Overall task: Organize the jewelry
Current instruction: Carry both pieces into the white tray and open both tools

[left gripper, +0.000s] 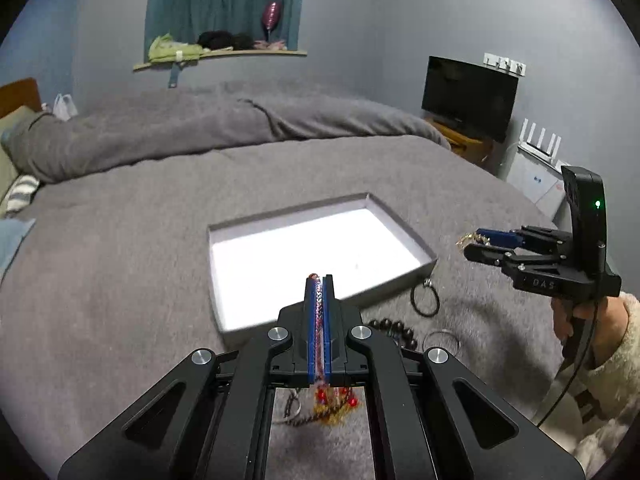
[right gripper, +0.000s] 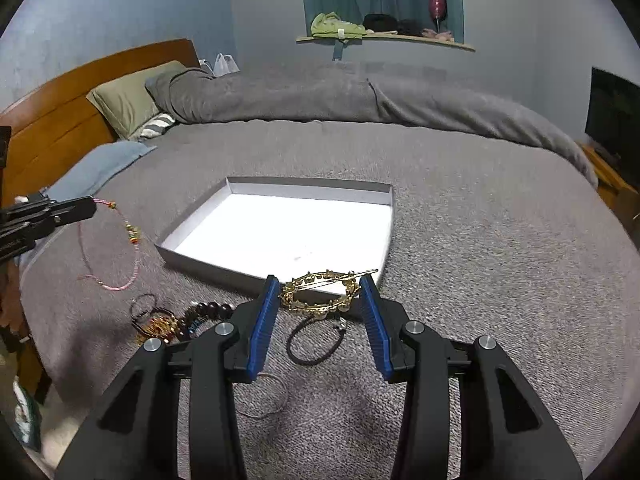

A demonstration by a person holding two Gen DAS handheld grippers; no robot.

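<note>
My left gripper [left gripper: 319,278] is shut on a braided pink cord bracelet [left gripper: 319,308], which runs between the blue pads; its red and gold beads dangle under the jaws. In the right wrist view the same bracelet [right gripper: 134,236] hangs in a loop from the left gripper [right gripper: 90,205], above the grey blanket. My right gripper [right gripper: 320,280] is shut on a gold oval hair clip [right gripper: 312,309], gripped end to end between the pads and lifted off the bed. A shallow white box [left gripper: 288,210] lies open just beyond both grippers, its floor glaring white.
On the blanket before the box lie a black cord bracelet [right gripper: 312,344], dark wooden beads [right gripper: 208,312], a thin silver bangle [right gripper: 264,396] and a heap of gold and black pieces [right gripper: 156,324]. A rolled grey duvet [right gripper: 360,96] crosses the bed's far side. A hand [left gripper: 580,316] holds the right gripper.
</note>
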